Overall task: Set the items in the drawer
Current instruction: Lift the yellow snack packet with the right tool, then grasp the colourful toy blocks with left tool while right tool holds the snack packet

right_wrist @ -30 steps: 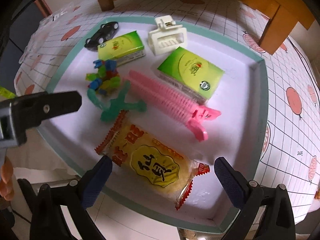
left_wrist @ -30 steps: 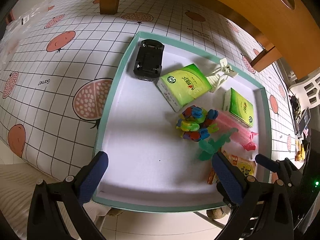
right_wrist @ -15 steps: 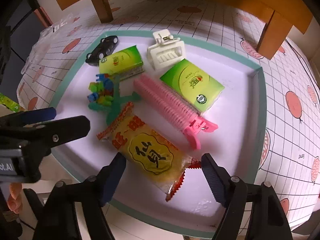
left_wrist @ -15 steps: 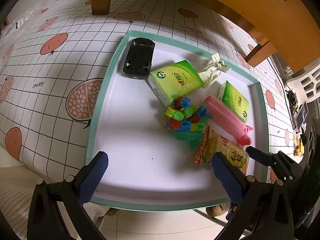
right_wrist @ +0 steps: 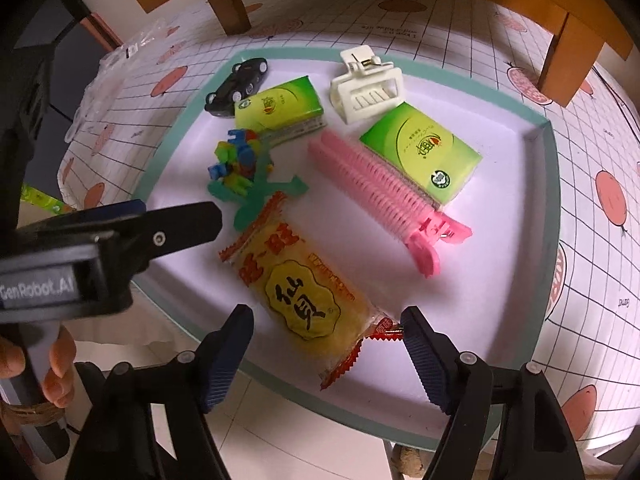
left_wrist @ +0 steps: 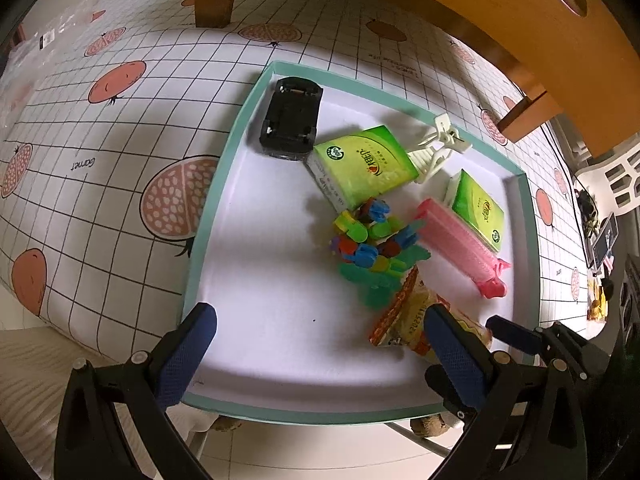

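Both fisheye views look steeply down from close above a shallow white tray with a teal rim on the table. The left wrist view looks in from the tray's near-left edge; the right wrist view looks in from the near-right side, apparently slightly closer. Both views share the tray interior and the yellow snack packet with red crimped ends.

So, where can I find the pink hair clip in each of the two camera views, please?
Left wrist view: the pink hair clip lies right of centre in the tray, running diagonally down to the right.
Right wrist view: the pink hair clip lies near the centre, also running down to the right.
Shared landmark: in both views it lies along the green tissue pack.
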